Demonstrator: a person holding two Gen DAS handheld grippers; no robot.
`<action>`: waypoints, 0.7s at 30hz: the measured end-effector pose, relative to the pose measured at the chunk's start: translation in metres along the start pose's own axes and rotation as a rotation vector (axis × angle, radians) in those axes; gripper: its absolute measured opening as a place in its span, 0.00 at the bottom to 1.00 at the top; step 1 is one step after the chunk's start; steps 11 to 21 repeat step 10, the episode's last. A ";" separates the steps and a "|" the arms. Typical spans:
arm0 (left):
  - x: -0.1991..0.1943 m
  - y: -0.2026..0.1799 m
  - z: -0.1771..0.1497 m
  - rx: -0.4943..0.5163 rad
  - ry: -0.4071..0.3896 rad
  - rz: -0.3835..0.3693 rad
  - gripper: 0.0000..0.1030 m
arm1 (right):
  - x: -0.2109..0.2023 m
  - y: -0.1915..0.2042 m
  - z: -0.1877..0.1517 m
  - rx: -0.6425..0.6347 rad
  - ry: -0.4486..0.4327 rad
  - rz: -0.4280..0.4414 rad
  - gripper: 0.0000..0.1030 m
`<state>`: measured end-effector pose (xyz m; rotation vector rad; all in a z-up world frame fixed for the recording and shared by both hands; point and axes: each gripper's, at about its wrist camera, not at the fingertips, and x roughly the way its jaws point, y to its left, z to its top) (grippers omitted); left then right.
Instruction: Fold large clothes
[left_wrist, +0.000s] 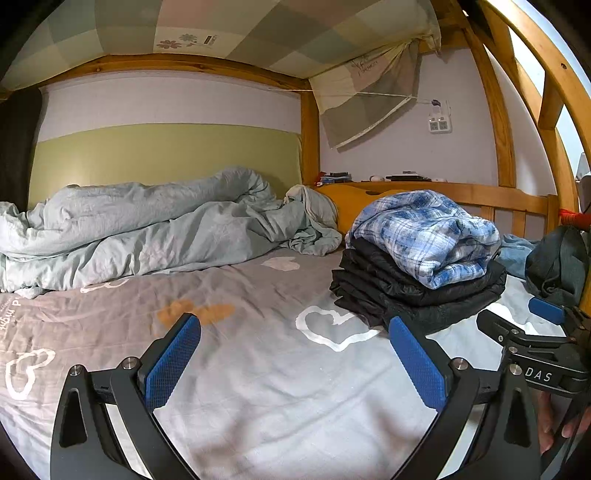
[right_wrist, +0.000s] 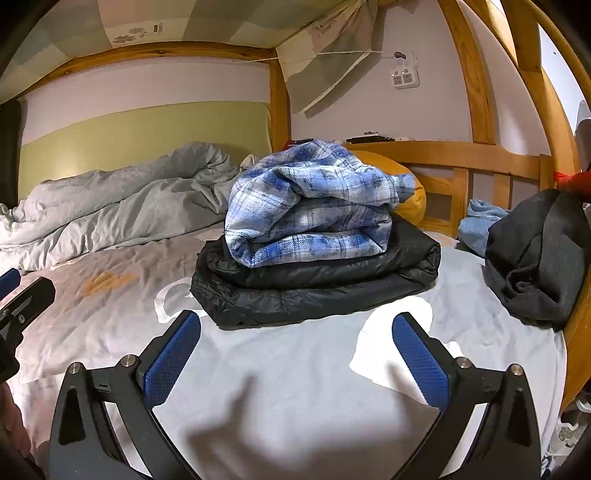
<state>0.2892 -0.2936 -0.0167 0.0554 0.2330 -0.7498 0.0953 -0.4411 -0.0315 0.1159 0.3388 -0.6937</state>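
Wide view of the bed (left_wrist: 258, 387), its grey sheet printed with hearts, wooden frame (left_wrist: 495, 110) rising at the far right corner. Along the far left edge lies a rumpled pale quilt (left_wrist: 140, 229), bunched up against the green wall panel.

On to the clothes: toward the far right of the bed sits a folded black jacket (right_wrist: 317, 288), flat on the sheet, and right on top of it rests a folded blue plaid shirt (right_wrist: 310, 214), rounded fold facing the cameras. Behind the stack, a yellow pillow (right_wrist: 410, 192) leans at the headboard rails. At the right edge of the bed there's a dark grey garment (right_wrist: 535, 258) in a loose heap, well apart from the stack, with a light blue cloth (right_wrist: 480, 225) just behind it.

Now the tools. The left gripper (left_wrist: 293, 354) hovers low over bare sheet near the front edge, level and pointed at the far wall, blue fingers (left_wrist: 173, 362) spread wide apart with nothing between them. The right gripper (right_wrist: 297, 354) sits beside it, aimed straight at the stack, just short of the jacket's near edge, its fingers (right_wrist: 421, 362) likewise wide apart and holding nothing. Its black body shows at the right edge of the left camera's view, a hand (left_wrist: 565, 424) gripping it underneath.
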 end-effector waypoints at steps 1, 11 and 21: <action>0.000 0.000 0.000 0.000 0.001 0.000 1.00 | 0.000 -0.001 0.000 -0.001 -0.001 0.000 1.00; -0.001 -0.001 0.000 0.001 0.002 -0.001 1.00 | 0.001 -0.001 0.001 0.000 0.000 0.004 1.00; -0.001 -0.001 0.000 0.001 0.002 -0.001 1.00 | 0.001 -0.001 0.001 0.000 0.000 0.004 1.00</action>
